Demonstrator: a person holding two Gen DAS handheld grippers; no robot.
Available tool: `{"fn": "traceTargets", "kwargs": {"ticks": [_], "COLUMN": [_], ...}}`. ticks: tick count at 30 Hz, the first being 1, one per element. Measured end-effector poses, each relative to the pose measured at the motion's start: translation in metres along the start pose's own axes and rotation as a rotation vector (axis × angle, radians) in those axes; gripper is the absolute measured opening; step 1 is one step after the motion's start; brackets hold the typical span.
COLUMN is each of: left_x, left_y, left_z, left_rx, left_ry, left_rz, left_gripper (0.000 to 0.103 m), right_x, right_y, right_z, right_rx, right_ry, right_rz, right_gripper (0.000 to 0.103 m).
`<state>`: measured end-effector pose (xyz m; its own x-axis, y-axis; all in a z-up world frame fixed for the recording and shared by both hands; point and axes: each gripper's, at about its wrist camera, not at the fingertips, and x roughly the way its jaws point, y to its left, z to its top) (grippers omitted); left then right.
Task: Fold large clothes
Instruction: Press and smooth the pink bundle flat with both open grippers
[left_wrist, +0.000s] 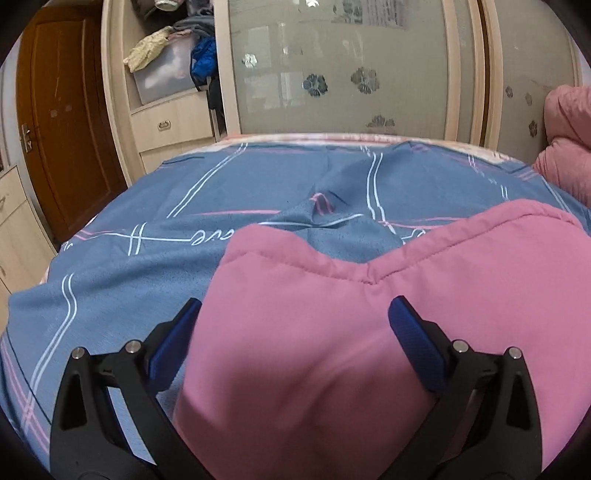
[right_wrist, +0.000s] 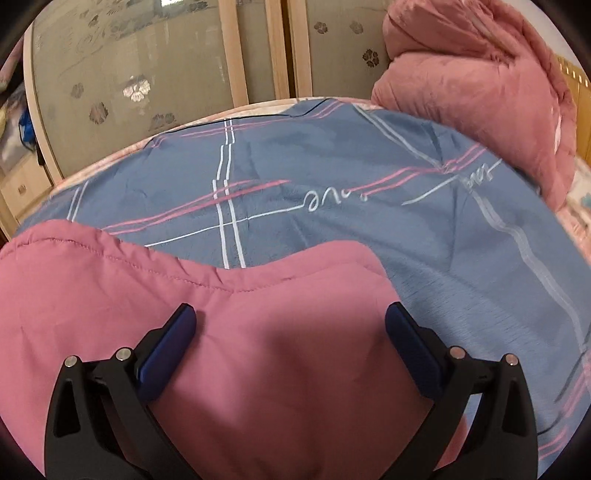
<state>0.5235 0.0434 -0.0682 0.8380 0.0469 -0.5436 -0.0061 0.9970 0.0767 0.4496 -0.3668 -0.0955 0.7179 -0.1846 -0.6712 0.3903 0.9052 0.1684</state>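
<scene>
A pink padded garment (left_wrist: 332, 314) lies on the blue plaid bed sheet (left_wrist: 166, 221), its stitched edge pointing toward the wardrobe. My left gripper (left_wrist: 293, 314) stands open over the garment's left part, with pink fabric bulging up between its blue pads (left_wrist: 410, 332). In the right wrist view the same pink garment (right_wrist: 184, 314) fills the lower left. My right gripper (right_wrist: 290, 319) is open above its right end, fingers wide apart with fabric between them. Whether the pads touch the cloth is not visible.
A rolled pink quilt (right_wrist: 480, 92) is piled at the bed's right end. Behind the bed stands a wardrobe with frosted flower-pattern doors (left_wrist: 351, 74) and open shelves of clothes (left_wrist: 177, 59). A brown door (left_wrist: 62, 122) is at the left.
</scene>
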Motion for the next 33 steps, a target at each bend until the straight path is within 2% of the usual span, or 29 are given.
{"fn": "traceTargets", "kwargs": {"ticks": [3,6,8,9,10,11,13,14,16,18,21,22,25,29,33], "left_x": [-0.003,-0.001,-0.021,-0.036,-0.067,-0.084,-0.115,-0.12,-0.117,-0.099,-0.089,-0.086,-0.076,-0.067,-0.063], "left_y": [-0.003,-0.006,-0.011,-0.012,-0.015,-0.018,-0.038,-0.05,-0.071,-0.093,-0.096,-0.098,-0.113,-0.105,-0.107], "left_z": [0.0,0.006,0.016,0.019,0.025,0.027,0.027,0.023,0.012,-0.009,-0.026,-0.028,-0.036,-0.041,-0.043], "left_rx": [0.012,0.035,0.069,0.058,0.015,-0.008,-0.006,0.005,0.037,0.084,0.071,0.069,0.119,0.073,0.081], "left_ry": [-0.021,0.02,0.008,-0.02,-0.082,-0.111,-0.122,-0.112,-0.091,-0.034,-0.056,-0.06,-0.083,-0.079,-0.083], "left_rz": [0.029,0.05,0.147,0.141,0.04,-0.025,-0.124,-0.15,-0.161,-0.127,-0.131,-0.128,-0.058,-0.112,-0.095], "left_gripper": [0.101,0.101,0.101,0.101,0.101,0.101,0.101,0.101,0.101,0.101,0.101,0.101,0.101,0.101,0.101], "right_x": [0.002,-0.004,-0.027,-0.045,-0.068,-0.097,-0.126,-0.132,-0.128,-0.11,-0.08,-0.075,-0.073,-0.064,-0.058], "right_y": [-0.003,0.0,0.0,-0.002,0.0,0.011,0.038,0.049,0.075,0.082,0.078,0.08,0.093,0.082,0.083], "right_z": [0.001,0.004,0.011,0.013,0.014,0.013,0.004,-0.002,-0.018,-0.03,-0.044,-0.047,-0.054,-0.058,-0.056], "right_rx": [0.019,0.005,0.01,0.032,0.055,0.044,-0.023,-0.053,-0.133,-0.151,-0.133,-0.141,-0.187,-0.148,-0.145], "right_ry": [0.011,0.018,-0.015,-0.063,-0.129,-0.189,-0.222,-0.234,-0.216,-0.171,-0.105,-0.108,-0.136,-0.151,-0.15], "right_rz": [0.021,0.003,0.014,0.032,0.071,0.124,0.184,0.186,0.148,0.112,0.109,0.1,0.05,0.102,0.099], "right_gripper": [0.102,0.102,0.102,0.102,0.102,0.102,0.102,0.102,0.102,0.102,0.102,0.102,0.102,0.102,0.102]}}
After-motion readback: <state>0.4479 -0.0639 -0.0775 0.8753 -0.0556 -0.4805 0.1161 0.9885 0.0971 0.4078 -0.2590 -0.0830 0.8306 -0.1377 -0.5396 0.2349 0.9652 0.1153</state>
